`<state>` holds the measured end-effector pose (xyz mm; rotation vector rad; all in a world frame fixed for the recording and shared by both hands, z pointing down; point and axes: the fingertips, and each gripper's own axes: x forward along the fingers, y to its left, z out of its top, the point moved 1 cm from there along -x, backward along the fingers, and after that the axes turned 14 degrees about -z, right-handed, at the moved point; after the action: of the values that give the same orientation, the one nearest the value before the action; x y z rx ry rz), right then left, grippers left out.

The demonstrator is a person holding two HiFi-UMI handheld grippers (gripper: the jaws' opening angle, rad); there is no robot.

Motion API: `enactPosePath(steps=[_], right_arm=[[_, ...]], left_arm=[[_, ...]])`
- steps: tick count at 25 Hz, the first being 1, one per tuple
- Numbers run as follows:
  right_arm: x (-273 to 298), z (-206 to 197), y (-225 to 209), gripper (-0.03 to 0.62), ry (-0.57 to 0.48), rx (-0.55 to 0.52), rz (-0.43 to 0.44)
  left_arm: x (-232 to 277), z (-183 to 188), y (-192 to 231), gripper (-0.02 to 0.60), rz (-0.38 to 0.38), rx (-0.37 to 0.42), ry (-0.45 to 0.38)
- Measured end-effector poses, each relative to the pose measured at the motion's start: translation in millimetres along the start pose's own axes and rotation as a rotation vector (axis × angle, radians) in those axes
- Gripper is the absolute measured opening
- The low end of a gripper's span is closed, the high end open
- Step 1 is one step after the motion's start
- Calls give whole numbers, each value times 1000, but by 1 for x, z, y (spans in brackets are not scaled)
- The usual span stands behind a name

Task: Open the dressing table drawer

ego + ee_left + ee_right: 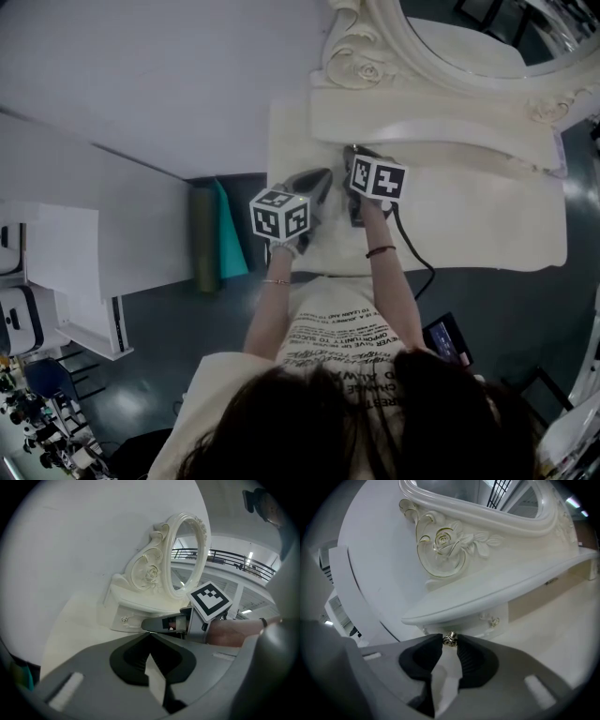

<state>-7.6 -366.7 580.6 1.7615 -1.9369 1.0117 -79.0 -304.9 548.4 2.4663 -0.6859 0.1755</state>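
The right tongs [450, 642] are closed around a small, round, brass-coloured metal knob [449, 638], and both dark ribbed pads touch its sides. The knob stands out from the cream-white drawer front [476, 626] of the dressing table. This drawer sits at the back of the cream counter [487, 225], just beneath a curved cream shelf [497, 590]. Above the shelf are a carved rose scroll [443, 543] and an oval mirror frame [441, 66]. Another small knob [493, 620] shows near the held one. Whether the drawer has come out at all cannot be told. The left tongs [149, 634] hover just beside the right ones over the counter, with their tips pressed together and nothing between them.
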Motion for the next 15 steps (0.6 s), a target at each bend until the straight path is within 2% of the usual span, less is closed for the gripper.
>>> enactPosePath(steps=[15], right_arm=[[-6,-4,1,101,9,-13,-18]], left_arm=[[-2,-2,-6,-3,-9,4,6]])
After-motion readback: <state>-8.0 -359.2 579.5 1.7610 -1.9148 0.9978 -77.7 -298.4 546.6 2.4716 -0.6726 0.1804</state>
